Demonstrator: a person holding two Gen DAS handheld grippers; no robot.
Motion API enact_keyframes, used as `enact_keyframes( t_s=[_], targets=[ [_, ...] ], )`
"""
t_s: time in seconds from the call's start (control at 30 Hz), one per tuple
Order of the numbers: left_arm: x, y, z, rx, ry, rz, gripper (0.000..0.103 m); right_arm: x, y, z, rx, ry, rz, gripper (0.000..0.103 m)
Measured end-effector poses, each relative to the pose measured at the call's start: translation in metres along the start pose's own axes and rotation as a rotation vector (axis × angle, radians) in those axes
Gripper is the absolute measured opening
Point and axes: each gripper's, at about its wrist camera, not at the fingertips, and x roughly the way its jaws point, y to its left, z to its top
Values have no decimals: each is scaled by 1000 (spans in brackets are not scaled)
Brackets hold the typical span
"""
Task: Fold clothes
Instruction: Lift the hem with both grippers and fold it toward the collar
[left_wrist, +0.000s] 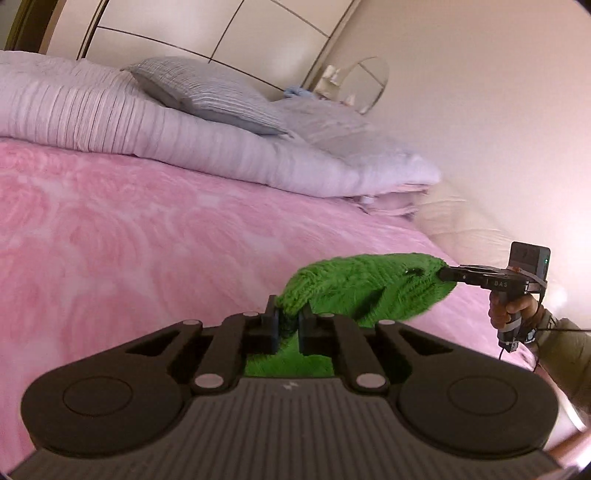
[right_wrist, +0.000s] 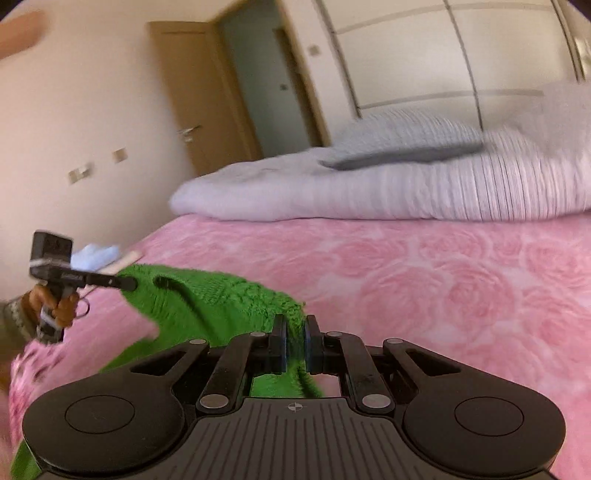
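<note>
Green knitted cloth (left_wrist: 354, 284) hangs just over the pink blanket (left_wrist: 129, 229), near the bed's front edge, and you hold it at both ends.

From your left wrist camera, your left gripper (left_wrist: 287, 325) is pinched tight on one end of the cloth. The other end runs over to your right gripper (left_wrist: 443, 274), near the bed's right edge. It bites that end too. Your right hand (left_wrist: 511, 310) is wrapped around the handle. Far back, by the head of the bed, lie a white duvet (left_wrist: 147, 125) and a gray pillow (left_wrist: 207, 92).

From your right wrist camera, your right gripper (right_wrist: 294, 341) is clamped on the cloth (right_wrist: 221, 306). The cloth stretches across to your left gripper (right_wrist: 129, 283), near the bed's left edge. This picture is a bit blurry.

I think you are spreading the cloth before you fold it. Keep both ends level and pull gently, so the middle does not sag or bunch up. Lower it flat onto the blanket, well away from the edge. Hold on tight until it lies smooth. Knitted cloth stretches, so do not tug hard.
</note>
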Motion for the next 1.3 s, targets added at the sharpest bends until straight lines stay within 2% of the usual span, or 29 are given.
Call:
enact_keyframes(
  t_s=[0.1, 0.17, 0.23, 0.3, 0.37, 0.4, 0.43, 0.5, 0.57, 0.67, 0.83, 0.9, 0.93, 0.97, 1.0, 1.17, 1.3],
  targets=[
    [-37, -35, -51, -5, 39, -2, 8, -48, 53, -37, -58, 54, -20, 8],
    [-52, -54, -93, -31, 102, 28, 11, -67, 86, -73, -90, 162, -53, 8],
    [-65, -67, -133, -115, 150, 77, 12, -79, 115, -111, -71, 281, -123, 10],
    [-77, -72, -168, -253, 165, 126, 13, -89, 133, -140, 22, 334, -194, 11],
    [-89, -77, -188, -379, 127, 141, 21, -106, 148, -161, 182, 294, -236, 17],
    [-93, -83, -193, -416, 103, 152, 27, -114, 152, -167, 268, 252, -240, 25],
    [-97, -89, -199, -453, 79, 163, 27, -120, 155, -173, 357, 204, -238, 41],
    [-99, -98, -201, -499, 33, 175, 30, -127, 156, -182, 553, 102, -215, 59],
    [-95, -105, -198, -552, -17, 170, 35, -125, 151, -185, 691, 36, -183, 60],
    [-85, -106, -194, -653, -71, 178, 37, -115, 135, -183, 868, -32, -188, 60],
    [-70, -87, -198, -798, -101, 211, 37, -87, 104, -181, 1050, -81, -175, 60],
    [-66, -82, -201, -814, -122, 216, 27, -78, 95, -184, 1093, -81, -168, 60],
    [-65, -80, -201, -799, -129, 212, 17, -75, 91, -185, 1099, -90, -166, 53],
    [-65, -80, -201, -780, -133, 213, 9, -73, 89, -184, 1094, -106, -168, 36],
    [-67, -81, -200, -750, -130, 223, 8, -75, 89, -184, 1090, -124, -165, 7],
    [-97, -101, -199, -624, -151, 199, 7, -108, 107, -184, 1050, -216, -128, 6],
    [-123, -115, -221, -601, -126, 211, 7, -133, 126, -208, 1040, -189, -142, 6]
  ],
)
